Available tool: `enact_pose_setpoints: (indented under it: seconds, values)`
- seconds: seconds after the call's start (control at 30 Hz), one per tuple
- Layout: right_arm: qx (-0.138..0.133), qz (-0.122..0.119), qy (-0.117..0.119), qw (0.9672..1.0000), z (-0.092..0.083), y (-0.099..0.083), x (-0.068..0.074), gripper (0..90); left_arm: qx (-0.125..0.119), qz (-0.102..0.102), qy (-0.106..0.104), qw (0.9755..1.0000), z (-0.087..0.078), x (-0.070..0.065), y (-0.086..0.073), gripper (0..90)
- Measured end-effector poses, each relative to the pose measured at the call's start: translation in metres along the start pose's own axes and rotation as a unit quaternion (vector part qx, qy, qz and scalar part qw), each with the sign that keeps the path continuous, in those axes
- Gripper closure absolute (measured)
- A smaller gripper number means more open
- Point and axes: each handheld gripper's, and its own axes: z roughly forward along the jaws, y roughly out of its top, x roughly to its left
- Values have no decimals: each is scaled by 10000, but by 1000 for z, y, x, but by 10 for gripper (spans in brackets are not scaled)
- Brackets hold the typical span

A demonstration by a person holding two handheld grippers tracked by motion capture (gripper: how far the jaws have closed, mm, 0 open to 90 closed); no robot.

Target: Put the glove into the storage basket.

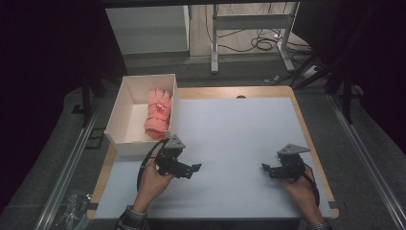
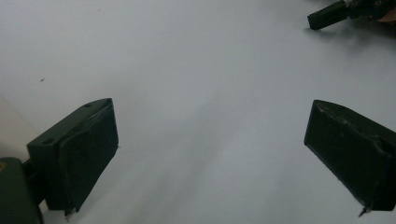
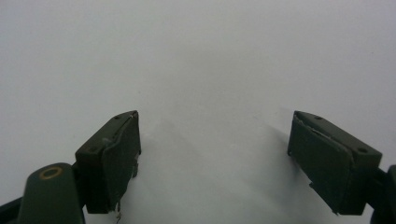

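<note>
Both my claws sit released and empty over the mat (image 1: pixel 239 139): the left gripper (image 1: pixel 194 168) near the box's front corner, the right gripper (image 1: pixel 265 167) well apart from the box. Beyond them the white box (image 1: pixel 125 108) stands at the mat's far left edge, the pink glove (image 1: pixel 159 114) lying inside, against its right wall.

Looked forward and down from above the near edge in the high view — whole table (image 1: pixel 239 129) taken in, floor beyond; rode low and close over the same pale mat in both gripper views, facing along the open jaws; caught the right gripper (image 2: pixel 327 16) far off in the left gripper view — shared ground.
</note>
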Motion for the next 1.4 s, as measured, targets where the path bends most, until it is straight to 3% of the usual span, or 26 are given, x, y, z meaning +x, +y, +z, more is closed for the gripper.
enact_pose_setpoints:
  seconds: [0.33, 0.7, 1.17, 1.2, 1.4]
  values:
    - [0, 0, -1, 10000, 0, 0, 0, 175, 92, 147, -54, 9998, 26, -7, -4, 33]
    - [1, 1, -1, 10000, 0, 0, 0, 175, 313, 202, -8, 9993, 51, -5, -19, 33]
    - [1, 2, 0, 10000, 0, 0, 0, 175, 559, 316, 103, 9979, 69, -7, -27, 32]
    - [0, 2, 0, 10000, 0, 0, 0, 174, 556, 394, 140, 9976, 70, -7, -28, 24]
    - [1, 2, 0, 10000, 0, 0, 0, 175, 468, 425, 144, 9979, 72, -8, -30, 0]
